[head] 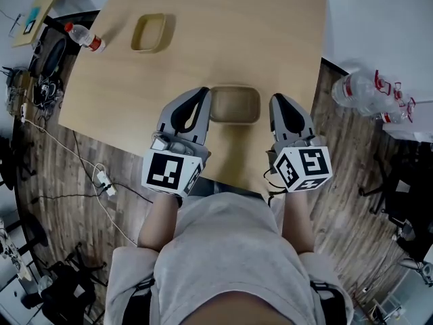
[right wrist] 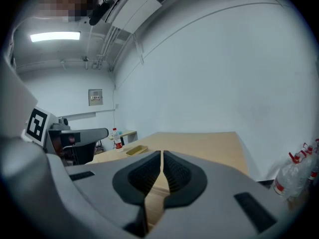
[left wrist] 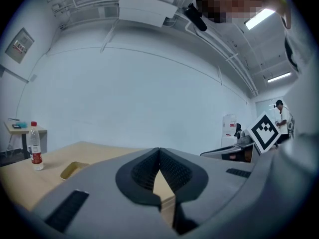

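Observation:
My left gripper (head: 201, 93) and right gripper (head: 278, 99) hover side by side over the near edge of a light wooden table (head: 270, 39). Both are shut with nothing between the jaws. A shallow tan tray (head: 235, 105) lies on the table between their tips, touching neither. In the left gripper view the left gripper (left wrist: 159, 151) has its ribbed pads pressed together. The right gripper (right wrist: 162, 154) is likewise shut in its own view. A second tan tray (head: 149, 32) lies farther off, with a red-capped water bottle (head: 84, 37) lying left of it.
Several plastic water bottles (head: 369, 90) stand on the wood floor right of the table. Cables and a power strip (head: 105, 180) trail on the floor at the left. A small side table (head: 40, 9) stands at the far left corner. A white wall lies beyond the table.

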Demonstrator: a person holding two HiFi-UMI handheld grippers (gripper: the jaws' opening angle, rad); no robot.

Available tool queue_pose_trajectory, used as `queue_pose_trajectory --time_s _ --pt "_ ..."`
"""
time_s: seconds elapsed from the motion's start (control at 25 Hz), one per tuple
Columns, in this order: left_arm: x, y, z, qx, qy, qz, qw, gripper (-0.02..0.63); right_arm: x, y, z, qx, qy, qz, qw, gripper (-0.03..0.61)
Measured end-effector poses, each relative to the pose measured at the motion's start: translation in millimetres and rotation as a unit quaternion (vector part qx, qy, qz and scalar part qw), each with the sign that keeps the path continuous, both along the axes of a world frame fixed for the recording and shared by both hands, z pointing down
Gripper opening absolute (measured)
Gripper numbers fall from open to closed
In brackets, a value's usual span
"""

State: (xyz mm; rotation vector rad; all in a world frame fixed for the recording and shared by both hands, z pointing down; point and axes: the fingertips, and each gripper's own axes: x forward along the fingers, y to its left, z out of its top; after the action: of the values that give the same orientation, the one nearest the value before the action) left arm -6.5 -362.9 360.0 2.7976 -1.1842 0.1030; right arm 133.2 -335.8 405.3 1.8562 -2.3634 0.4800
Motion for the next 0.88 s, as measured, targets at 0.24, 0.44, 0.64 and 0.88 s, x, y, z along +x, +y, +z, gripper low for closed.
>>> queue_pose_trajectory --time_s 0.24,0.44,0.64,0.88 --pt "2 -17 21 -0.026 -0.001 0.020 0.9995 0.015 -2 -11 36 -0.050 -0.001 0.012 0.999 0.012" --pt "1 -29 44 -0.053 -0.005 0.031 0.9981 0.015 -6 -18 63 -0.085 0.007 0.017 0.996 0.012" --pt "3 -34 62 -0.075 -0.007 0.043 0.9963 0.015 -6 -17 88 -0.121 0.008 0.024 0.992 0.012" --pt "2 -38 72 -0.084 -0.010 0.047 0.9953 0.015 4 -10 120 -0.163 0.000 0.046 0.986 0.012"
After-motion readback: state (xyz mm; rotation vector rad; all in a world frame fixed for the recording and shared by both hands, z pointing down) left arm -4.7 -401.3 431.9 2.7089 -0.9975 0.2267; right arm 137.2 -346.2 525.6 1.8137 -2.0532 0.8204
